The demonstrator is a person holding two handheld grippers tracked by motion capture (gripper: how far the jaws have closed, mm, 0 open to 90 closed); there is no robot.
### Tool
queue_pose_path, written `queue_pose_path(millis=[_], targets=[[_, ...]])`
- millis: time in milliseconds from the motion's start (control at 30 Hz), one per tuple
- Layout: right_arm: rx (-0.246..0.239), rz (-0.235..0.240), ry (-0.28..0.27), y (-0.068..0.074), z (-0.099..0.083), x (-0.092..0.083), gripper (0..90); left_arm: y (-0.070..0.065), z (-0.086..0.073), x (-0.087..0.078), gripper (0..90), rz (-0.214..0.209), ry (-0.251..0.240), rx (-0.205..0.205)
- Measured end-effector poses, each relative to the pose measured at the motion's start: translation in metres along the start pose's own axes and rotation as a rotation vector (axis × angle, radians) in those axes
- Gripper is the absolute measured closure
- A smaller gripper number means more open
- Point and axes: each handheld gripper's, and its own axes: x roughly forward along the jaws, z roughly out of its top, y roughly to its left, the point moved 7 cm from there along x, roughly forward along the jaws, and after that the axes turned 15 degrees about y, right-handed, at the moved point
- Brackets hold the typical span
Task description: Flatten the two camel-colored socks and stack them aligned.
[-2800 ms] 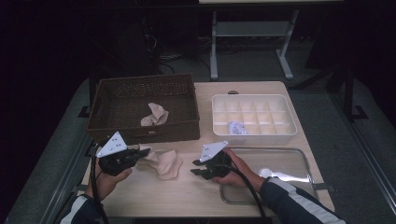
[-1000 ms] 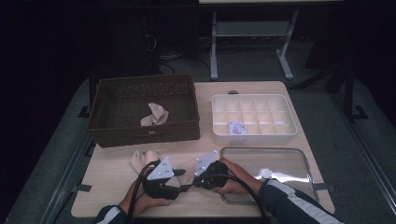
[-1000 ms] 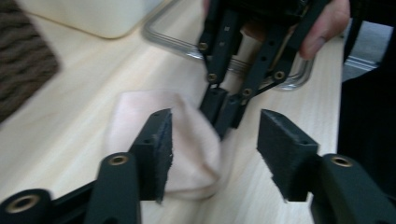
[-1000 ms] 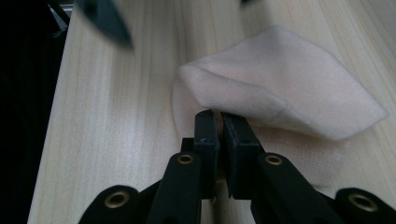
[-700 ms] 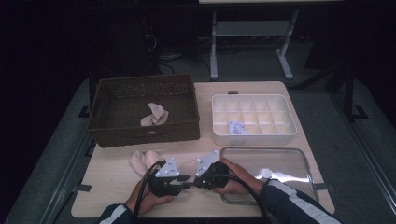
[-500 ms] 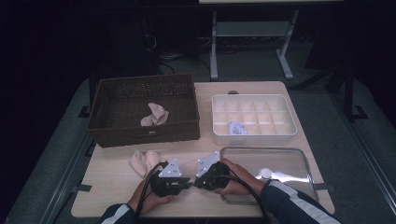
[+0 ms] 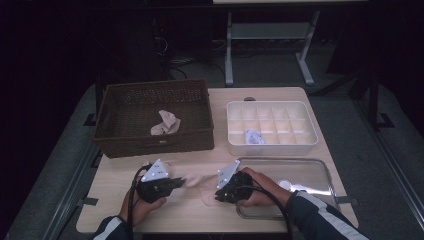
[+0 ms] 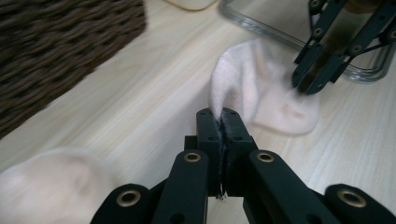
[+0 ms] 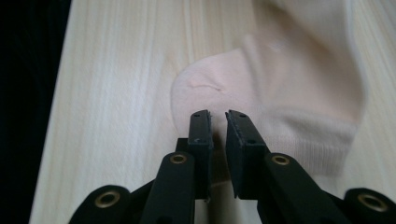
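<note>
A pale pink sock (image 7: 197,180) lies on the wooden table between my two grippers. My left gripper (image 8: 223,114) is shut on its edge, and the fabric (image 8: 261,93) rises out of the closed jaws. In the high view the left gripper (image 7: 181,183) sits left of the sock. My right gripper (image 9: 217,116) hovers over the sock's other end (image 9: 280,84). Its jaws have just been opening and stand a narrow slit apart, with no cloth pinched between them. The right gripper (image 7: 215,191) also appears in the left gripper view (image 8: 309,86).
A second pale sock (image 8: 51,186) lies blurred beside the left gripper. At the back left stands a dark wicker basket (image 7: 150,142) with another sock (image 7: 165,122) in it. A white compartment tray (image 7: 272,146) stands back right. A metal tray (image 7: 310,167) lies under the right forearm.
The left gripper has slid to the left, and the sock's edge is drawn out with it. The right hand has stayed in place.
</note>
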Motion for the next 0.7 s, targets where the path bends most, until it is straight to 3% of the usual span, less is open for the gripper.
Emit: queue_pose_path(millis=[100, 200, 267, 333, 467, 600, 700], targets=[[-0.001, -0.025, 0.027, -0.004, -0.006, -0.004, 78.9, 0.007, -0.002, -0.005, 88.2, 0.019, -0.009, -0.021], [0.042, -0.080, 0.035, -0.014, -0.009, -0.008, 80.4, 0.007, 0.000, -0.006, 88.2, 0.022, -0.016, -0.016], [0.098, -0.129, -0.002, -0.021, -0.006, -0.014, 82.5, 0.005, 0.000, -0.003, 88.2, 0.020, -0.002, -0.007], [0.133, -0.142, -0.060, -0.022, 0.003, -0.018, 83.3, 0.005, -0.001, -0.001, 88.1, 0.017, 0.007, -0.008], [0.134, -0.141, -0.099, -0.015, 0.022, -0.008, 83.3, 0.006, -0.003, -0.001, 88.0, 0.022, 0.020, -0.011], [0.109, -0.101, -0.037, -0.008, 0.026, 0.012, 84.3, 0.009, -0.009, 0.000, 87.8, 0.056, 0.050, -0.021], [0.085, -0.058, -0.031, -0.005, 0.021, 0.009, 83.8, 0.012, -0.015, 0.000, 87.9, 0.072, 0.078, -0.023]])
